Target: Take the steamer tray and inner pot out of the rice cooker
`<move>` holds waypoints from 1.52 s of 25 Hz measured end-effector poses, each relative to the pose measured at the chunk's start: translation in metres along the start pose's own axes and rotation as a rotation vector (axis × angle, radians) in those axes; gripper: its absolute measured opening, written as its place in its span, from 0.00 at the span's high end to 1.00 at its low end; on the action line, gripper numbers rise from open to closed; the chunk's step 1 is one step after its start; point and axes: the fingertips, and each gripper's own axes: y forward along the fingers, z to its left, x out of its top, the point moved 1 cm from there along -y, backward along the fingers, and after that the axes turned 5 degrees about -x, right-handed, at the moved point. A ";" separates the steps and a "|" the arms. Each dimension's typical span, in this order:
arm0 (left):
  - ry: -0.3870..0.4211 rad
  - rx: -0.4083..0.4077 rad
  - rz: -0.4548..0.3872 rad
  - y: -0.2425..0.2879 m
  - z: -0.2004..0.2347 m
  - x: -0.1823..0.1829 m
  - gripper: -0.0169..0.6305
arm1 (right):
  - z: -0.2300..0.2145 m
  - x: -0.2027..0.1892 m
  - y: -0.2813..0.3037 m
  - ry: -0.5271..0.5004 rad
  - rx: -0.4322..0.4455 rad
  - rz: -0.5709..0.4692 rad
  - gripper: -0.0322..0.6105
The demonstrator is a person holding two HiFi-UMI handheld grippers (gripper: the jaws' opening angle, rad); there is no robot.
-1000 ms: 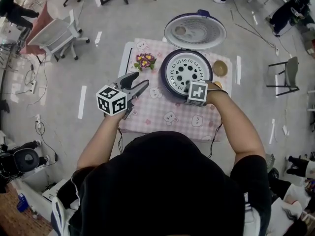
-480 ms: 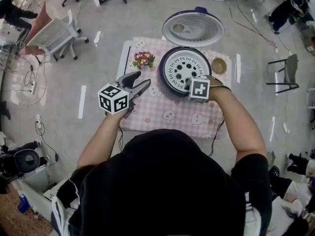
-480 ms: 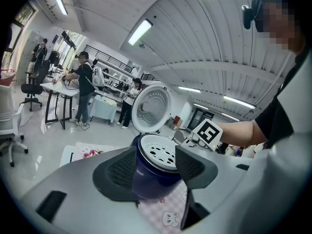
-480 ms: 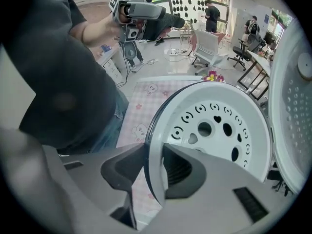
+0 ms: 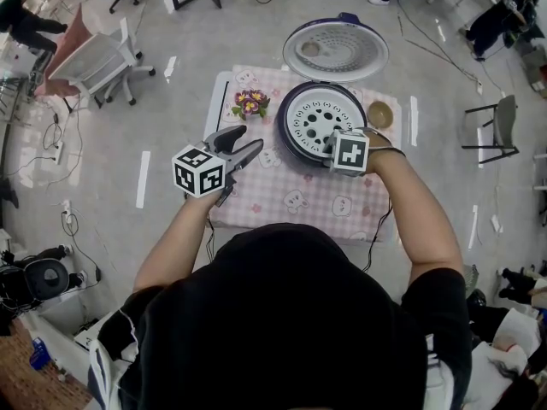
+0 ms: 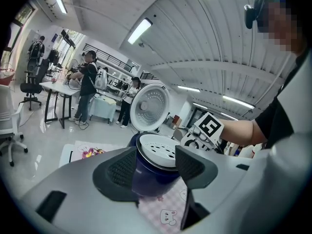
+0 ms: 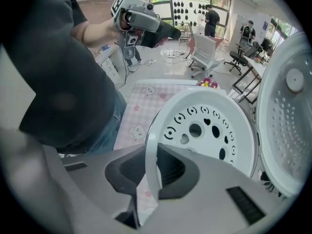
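Pinching the near rim of the white steamer tray (image 7: 204, 126), the right gripper (image 7: 152, 172) is pointing steeply down; its jaws have just been closing and are now standing narrow, one dark pad pressing inside the thin rim and the other outside it. In the head view this right gripper (image 5: 329, 146) is working at the near-right edge of the tray, with its marker cube just nearer the person. The tray, pierced with round and heart-shaped holes, is sitting across the mouth of the dark blue rice cooker (image 5: 289, 143), hiding whatever is lying beneath it. The cooker's round lid (image 5: 335, 49) is standing open on the far side. To the left, the left gripper (image 6: 156, 165) is hovering above the near-left part of the table (image 5: 282, 199), aiming slightly downward toward the cooker with its jaws spreading wide and gripping nothing; only the cooker, well beyond the pads, is showing between them. A pink checked cloth printed with small bears is covering the table. A small bunch of flowers (image 5: 250, 105) is resting left of the cooker, and a little brown bowl (image 5: 380, 114) is sitting just to its right. Office chairs, desks and several people are occupying the room around the table.
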 end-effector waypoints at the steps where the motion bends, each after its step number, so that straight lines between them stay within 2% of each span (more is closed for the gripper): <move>1: 0.001 -0.003 0.000 -0.001 -0.002 0.000 0.58 | 0.002 0.003 -0.001 -0.006 -0.006 -0.012 0.87; 6: 0.006 -0.013 0.004 -0.002 -0.007 0.000 0.58 | 0.004 0.009 -0.009 -0.044 -0.064 -0.017 0.90; 21: 0.036 -0.024 0.003 -0.015 -0.016 0.005 0.58 | 0.007 0.013 -0.026 -0.046 -0.165 -0.008 0.91; 29: 0.056 -0.029 0.009 -0.027 -0.023 0.006 0.58 | 0.011 0.010 -0.047 -0.028 -0.236 0.001 0.91; 38: 0.074 -0.060 0.029 -0.028 -0.037 0.001 0.58 | 0.023 -0.021 -0.075 0.044 -0.332 0.031 0.91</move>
